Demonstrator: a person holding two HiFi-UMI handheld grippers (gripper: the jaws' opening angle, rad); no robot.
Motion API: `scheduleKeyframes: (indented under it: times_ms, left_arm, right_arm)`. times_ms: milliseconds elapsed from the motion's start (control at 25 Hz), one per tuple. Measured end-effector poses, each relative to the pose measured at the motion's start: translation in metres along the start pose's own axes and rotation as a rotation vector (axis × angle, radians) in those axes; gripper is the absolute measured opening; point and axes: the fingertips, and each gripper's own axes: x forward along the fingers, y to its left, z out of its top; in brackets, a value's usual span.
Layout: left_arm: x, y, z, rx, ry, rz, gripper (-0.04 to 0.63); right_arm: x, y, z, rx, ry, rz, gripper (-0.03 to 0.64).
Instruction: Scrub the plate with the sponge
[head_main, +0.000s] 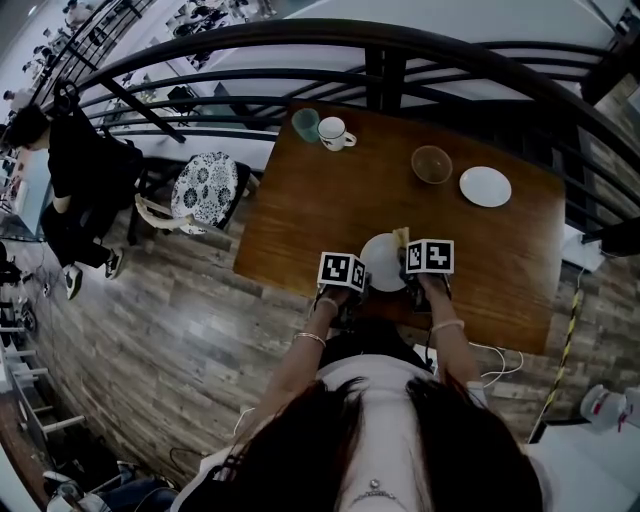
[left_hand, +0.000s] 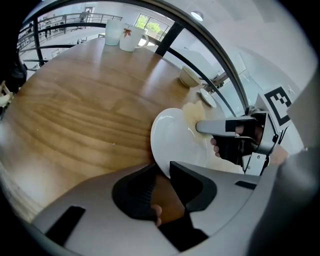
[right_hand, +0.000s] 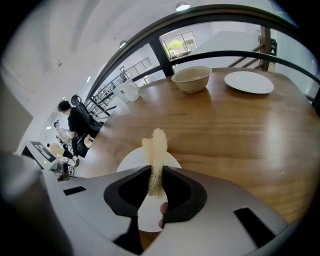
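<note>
Partly, the right gripper (right_hand: 155, 175) hides the sponge (right_hand: 157, 144).

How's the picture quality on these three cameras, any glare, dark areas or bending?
Head view: dim, with fisheye bowing the black metal railing. Left gripper view: window light washes out the upper right and the round white plate is nearly featureless. Right gripper view: evenly lit, straw-coloured fibrous sponge sharp, corners vignetted black.
</note>
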Motion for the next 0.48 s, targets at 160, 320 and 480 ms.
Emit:
scheduleKeyframes:
  times_ms: [160,320,480]
  left_arm:
    - [0.001,-0.003,-0.001,0.012,0.008,-0.005,0.095]
    - [-0.001,-0.004,0.000,0.019,0.014,-0.013,0.095]
    - [-0.001,-0.004,0.000,0.018,0.013,-0.020,0.095]
  right_arm:
    - [0.013,0.031,-0.009,-0.064,0.048,0.048,0.089]
    - [0.025,0.068,-0.018,-0.145,0.117,0.133,0.089]
    - [0.029,0.080,-0.024,-0.157,0.154,0.180,0.089]
